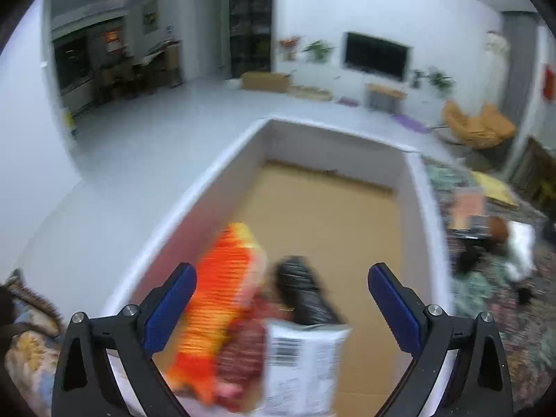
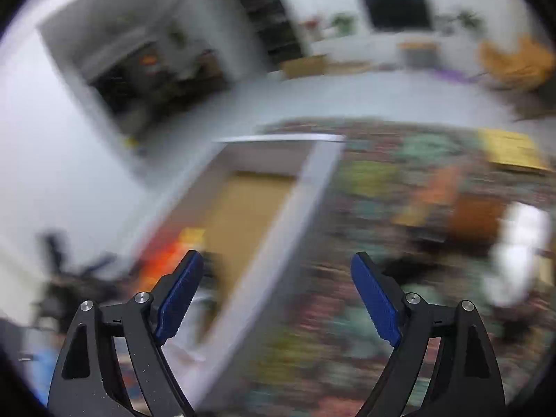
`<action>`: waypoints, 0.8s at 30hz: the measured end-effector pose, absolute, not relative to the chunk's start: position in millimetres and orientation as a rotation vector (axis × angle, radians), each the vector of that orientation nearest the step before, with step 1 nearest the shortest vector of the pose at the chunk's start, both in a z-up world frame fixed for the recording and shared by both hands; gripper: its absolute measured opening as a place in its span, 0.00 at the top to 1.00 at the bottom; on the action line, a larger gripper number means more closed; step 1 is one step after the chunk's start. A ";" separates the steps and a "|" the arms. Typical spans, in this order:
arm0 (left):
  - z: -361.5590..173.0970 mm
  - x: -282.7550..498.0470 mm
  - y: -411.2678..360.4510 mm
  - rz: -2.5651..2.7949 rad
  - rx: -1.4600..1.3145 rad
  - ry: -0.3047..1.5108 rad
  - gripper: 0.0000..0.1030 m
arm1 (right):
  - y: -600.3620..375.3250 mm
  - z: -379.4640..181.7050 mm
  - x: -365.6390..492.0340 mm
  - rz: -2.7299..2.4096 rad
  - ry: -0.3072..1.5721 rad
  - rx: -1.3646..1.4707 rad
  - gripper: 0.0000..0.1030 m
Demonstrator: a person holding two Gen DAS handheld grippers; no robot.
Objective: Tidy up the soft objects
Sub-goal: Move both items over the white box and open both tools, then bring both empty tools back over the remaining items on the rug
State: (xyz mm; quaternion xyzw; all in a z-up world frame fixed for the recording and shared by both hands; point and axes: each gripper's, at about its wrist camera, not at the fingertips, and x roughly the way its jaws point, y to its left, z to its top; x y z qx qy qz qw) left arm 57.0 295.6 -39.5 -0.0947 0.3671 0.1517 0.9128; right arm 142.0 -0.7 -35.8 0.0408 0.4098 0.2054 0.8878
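Between the wide-open left gripper [image 1: 282,293] fingers, blurred snack packets [image 1: 257,340] seemingly unheld

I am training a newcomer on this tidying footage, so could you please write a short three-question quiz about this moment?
1. True or false: the left hand-held gripper is clamped on the orange and yellow snack packet.
2. The white-walled box with a cardboard floor stands beside what: A) a multicoloured patterned rug, B) a wooden table, C) a sink?
3. Fill in: on the rug lies a white soft ____.

Key
1. False: its blue pads stand wide apart, and the packet is between them, untouched.
2. A.
3. Item; blur hides what kind.
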 end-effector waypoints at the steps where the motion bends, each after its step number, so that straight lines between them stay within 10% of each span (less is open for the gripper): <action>1: -37.4 58.1 273.8 0.243 -0.195 0.751 0.04 | -22.8 -55.7 137.4 0.336 0.862 0.061 0.14; 13: -128.3 105.0 20.4 -0.250 0.000 0.892 0.02 | -228.7 -186.9 66.6 -0.315 0.954 0.189 0.13; 24: -195.2 147.8 -14.6 -0.231 0.126 0.943 0.00 | -229.5 -193.5 68.0 -0.358 0.915 0.175 0.10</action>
